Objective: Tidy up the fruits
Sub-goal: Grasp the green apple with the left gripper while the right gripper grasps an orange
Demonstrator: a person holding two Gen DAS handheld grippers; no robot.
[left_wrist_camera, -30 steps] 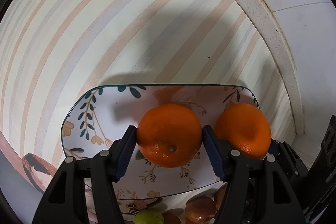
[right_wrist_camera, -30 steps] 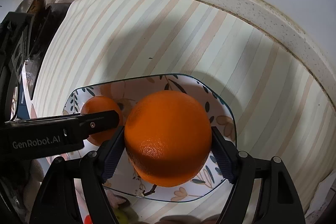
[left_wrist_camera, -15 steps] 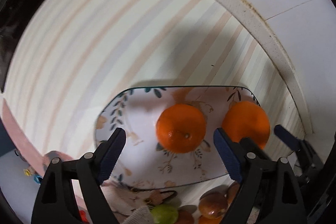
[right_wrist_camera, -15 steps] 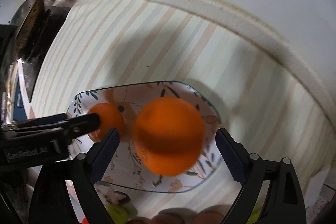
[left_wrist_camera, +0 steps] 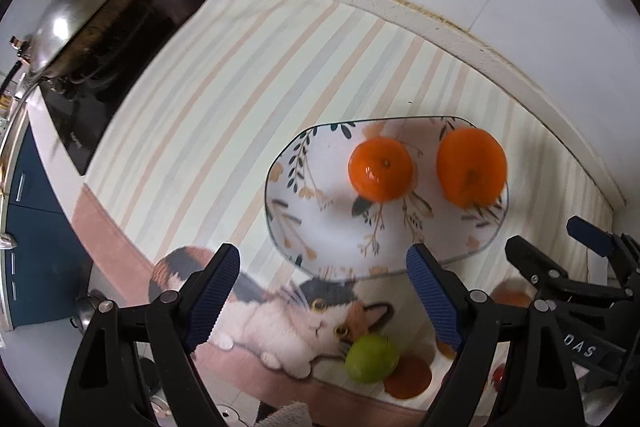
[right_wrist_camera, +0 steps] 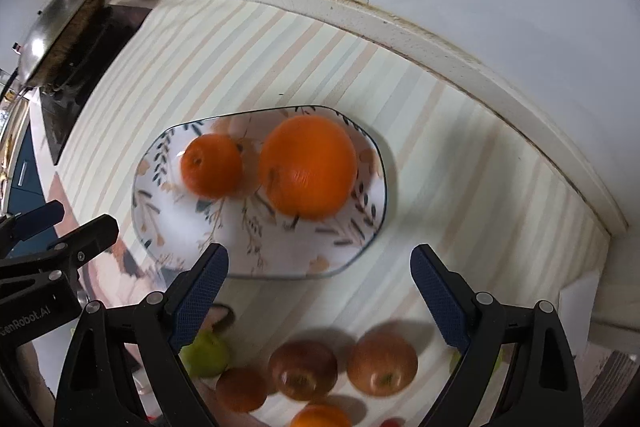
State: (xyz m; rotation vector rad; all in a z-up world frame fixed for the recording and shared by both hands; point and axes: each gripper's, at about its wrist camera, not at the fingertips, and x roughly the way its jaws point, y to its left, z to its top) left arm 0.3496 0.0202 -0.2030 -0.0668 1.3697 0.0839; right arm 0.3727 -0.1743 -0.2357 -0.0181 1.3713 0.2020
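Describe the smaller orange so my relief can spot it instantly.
Find the floral plate on the striped counter mat. Two oranges sit on it; the smaller orange lies on the side nearer the stove, beside the larger orange.

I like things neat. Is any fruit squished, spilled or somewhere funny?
Nothing looks squished or spilled. Two oranges, a small one and a big one, sit whole on the flowery plate. The other fruit waits loose on the striped mat, not sorted yet.

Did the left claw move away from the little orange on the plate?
Yes. The left claw has let go and pulled up and back from the little orange, which rests on the flowered plate. Its open tips now sit short of the plate's near rim.
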